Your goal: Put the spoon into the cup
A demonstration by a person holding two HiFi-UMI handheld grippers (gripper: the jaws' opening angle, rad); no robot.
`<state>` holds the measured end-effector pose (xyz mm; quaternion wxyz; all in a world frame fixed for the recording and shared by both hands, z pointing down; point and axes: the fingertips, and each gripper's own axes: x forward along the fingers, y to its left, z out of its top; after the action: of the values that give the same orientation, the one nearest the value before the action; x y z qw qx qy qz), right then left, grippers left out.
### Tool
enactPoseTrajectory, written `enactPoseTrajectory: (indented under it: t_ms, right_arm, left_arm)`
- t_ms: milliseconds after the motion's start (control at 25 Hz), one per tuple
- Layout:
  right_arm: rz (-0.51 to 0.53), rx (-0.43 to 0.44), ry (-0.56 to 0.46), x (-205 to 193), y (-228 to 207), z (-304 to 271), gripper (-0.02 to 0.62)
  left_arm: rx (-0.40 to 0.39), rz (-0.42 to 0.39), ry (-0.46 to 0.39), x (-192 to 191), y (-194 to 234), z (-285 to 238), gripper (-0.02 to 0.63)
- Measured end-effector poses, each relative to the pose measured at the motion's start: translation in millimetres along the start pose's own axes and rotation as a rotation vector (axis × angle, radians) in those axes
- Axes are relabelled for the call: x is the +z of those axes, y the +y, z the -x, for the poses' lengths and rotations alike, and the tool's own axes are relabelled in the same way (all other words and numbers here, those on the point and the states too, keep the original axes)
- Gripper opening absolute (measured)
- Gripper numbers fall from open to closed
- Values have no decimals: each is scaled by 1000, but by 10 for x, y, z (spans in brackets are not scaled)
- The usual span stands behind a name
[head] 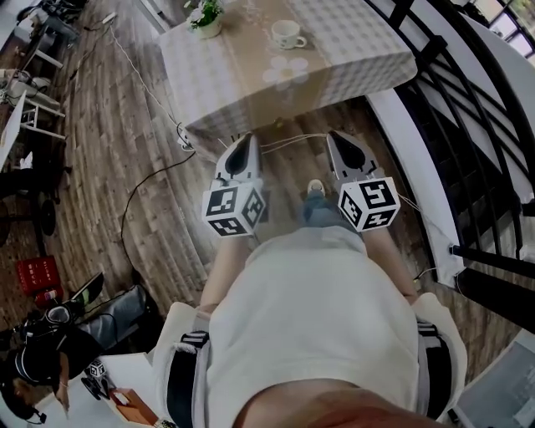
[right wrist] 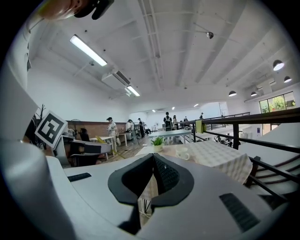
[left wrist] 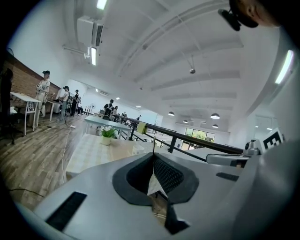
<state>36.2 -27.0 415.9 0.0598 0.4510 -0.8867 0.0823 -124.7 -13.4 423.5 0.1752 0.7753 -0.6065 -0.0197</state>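
A white cup (head: 287, 34) stands on a table with a checked cloth (head: 359, 42) at the top of the head view, beside a small potted plant (head: 205, 18). I cannot make out a spoon in any view. My left gripper (head: 248, 138) and right gripper (head: 334, 135) are held side by side over the wooden floor, short of the table's near edge and pointing at it. Both are shut with nothing between the fingers. The right gripper view shows the cup (right wrist: 183, 153) and plant (right wrist: 157, 142) ahead, just past the closed jaws of the right gripper (right wrist: 153, 158). The left gripper (left wrist: 153, 158) faces the same table (left wrist: 89, 152).
A black railing (head: 468, 92) and a white ledge (head: 410, 159) run along the right. Cables (head: 146, 180) trail over the floor left of the table. Desks and chairs (head: 25, 100) stand at the far left, a red crate (head: 35, 274) lower left. People (right wrist: 111, 126) stand in the background.
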Motion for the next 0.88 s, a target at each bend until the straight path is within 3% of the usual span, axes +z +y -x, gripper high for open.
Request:
enactPoseTrajectory:
  t_ms: [520, 880]
  right_arm:
    - [32, 50, 20, 386, -669, -545, 2]
    - [38, 101, 30, 348, -929, -641, 2]
  left_arm:
    - [54, 36, -28, 413, -89, -820, 6]
    - [99, 40, -24, 328, -201, -1027, 5]
